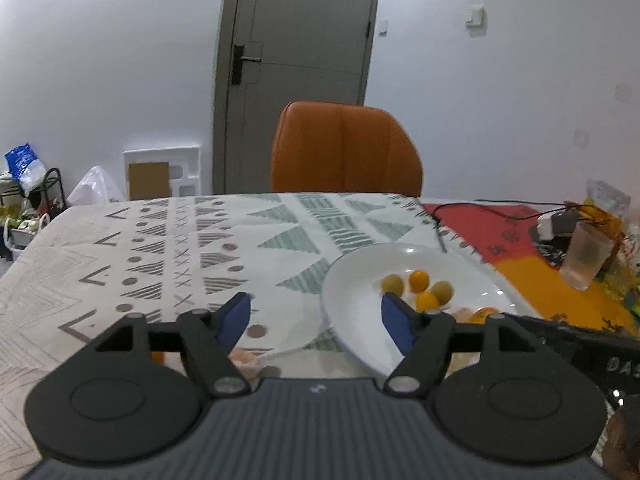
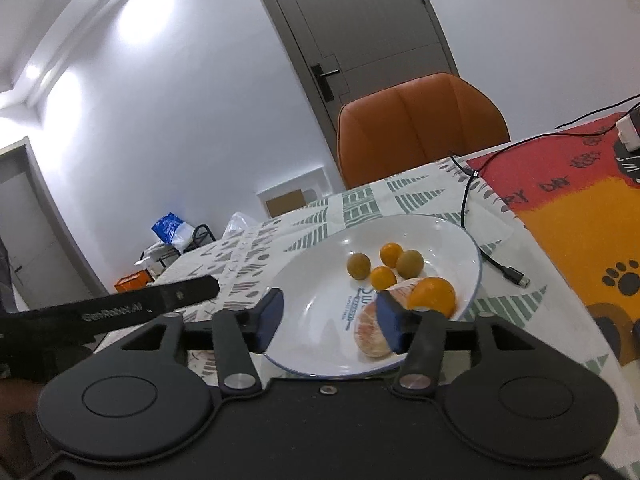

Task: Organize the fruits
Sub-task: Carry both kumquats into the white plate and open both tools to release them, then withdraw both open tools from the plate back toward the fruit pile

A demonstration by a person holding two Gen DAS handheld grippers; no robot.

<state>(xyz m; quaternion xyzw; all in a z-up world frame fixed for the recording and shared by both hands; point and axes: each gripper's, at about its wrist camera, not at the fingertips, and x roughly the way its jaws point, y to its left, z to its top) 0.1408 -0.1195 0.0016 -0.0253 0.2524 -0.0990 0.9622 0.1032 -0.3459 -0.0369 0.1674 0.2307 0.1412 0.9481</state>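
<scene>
A white plate on the patterned tablecloth holds two small orange fruits, two greenish-brown fruits, a larger orange and a peeled citrus. My right gripper is open and empty, just above the plate's near edge, its right finger beside the peeled citrus. My left gripper is open and empty, left of the plate. A peeled citrus piece lies on the cloth under the left gripper's left finger. The small fruits show in the left wrist view too.
An orange chair stands at the table's far side. A black cable runs past the plate's right. A plastic cup and clutter sit far right on a red-orange mat. The left gripper's body shows at the left of the right wrist view.
</scene>
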